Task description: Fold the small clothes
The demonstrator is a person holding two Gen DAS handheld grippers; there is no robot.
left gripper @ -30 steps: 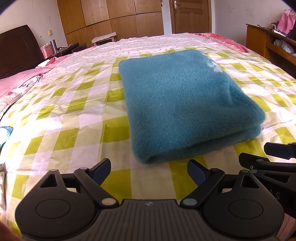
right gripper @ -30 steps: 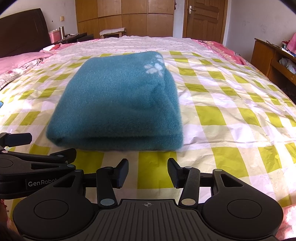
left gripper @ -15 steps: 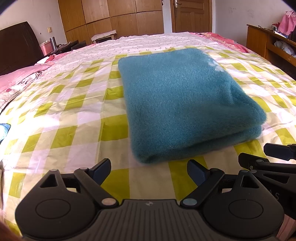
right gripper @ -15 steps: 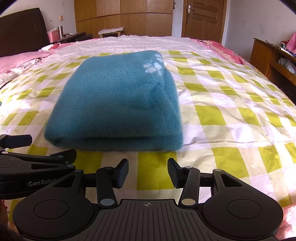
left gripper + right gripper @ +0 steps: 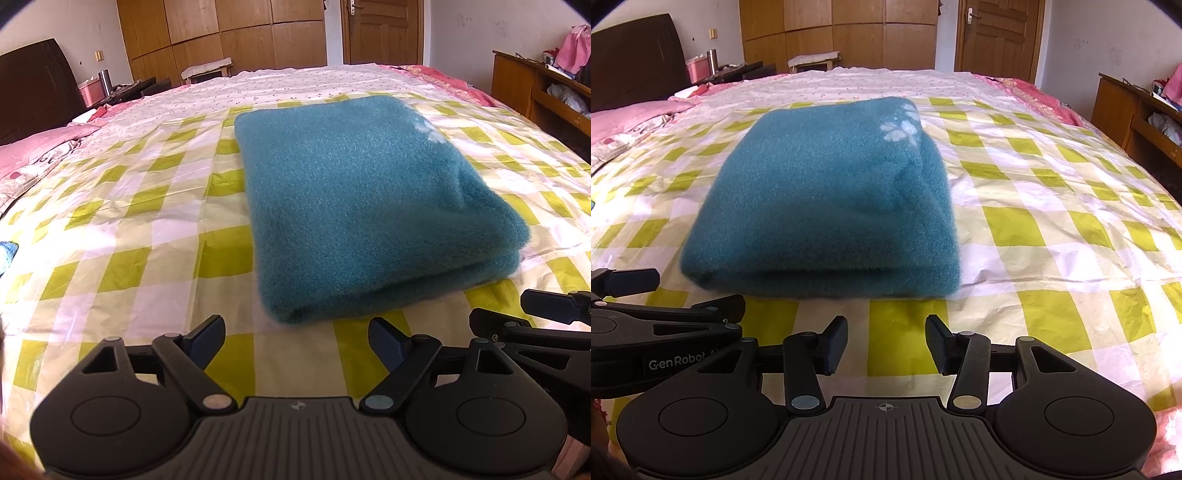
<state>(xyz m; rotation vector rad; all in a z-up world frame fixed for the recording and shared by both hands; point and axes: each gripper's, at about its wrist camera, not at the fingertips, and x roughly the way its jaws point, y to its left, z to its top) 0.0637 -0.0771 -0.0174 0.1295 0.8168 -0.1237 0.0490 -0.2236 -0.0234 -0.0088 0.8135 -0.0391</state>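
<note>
Legible text found at 1 location only: white lettering "GenRobot" on the side of the left gripper point(image 5: 665, 328), seen in the right wrist view; characters following it are cut off by the right gripper's body. No other readable text or numbers.

the folded garment point(image 5: 827, 206) lies on the bedspread point(image 5: 1052, 229) near the middle of the bed, its folded edge toward the near edge. both grippers sit at that near edge, just before the garment and apart from it: the left gripper point(image 5: 297, 343) before its left near corner, the right gripper point(image 5: 886, 345) before its near edge. a pillow point(image 5: 33, 155) lies at the bed's left edge; a wardrobe point(image 5: 834, 33) stands beyond the far edge.
</note>
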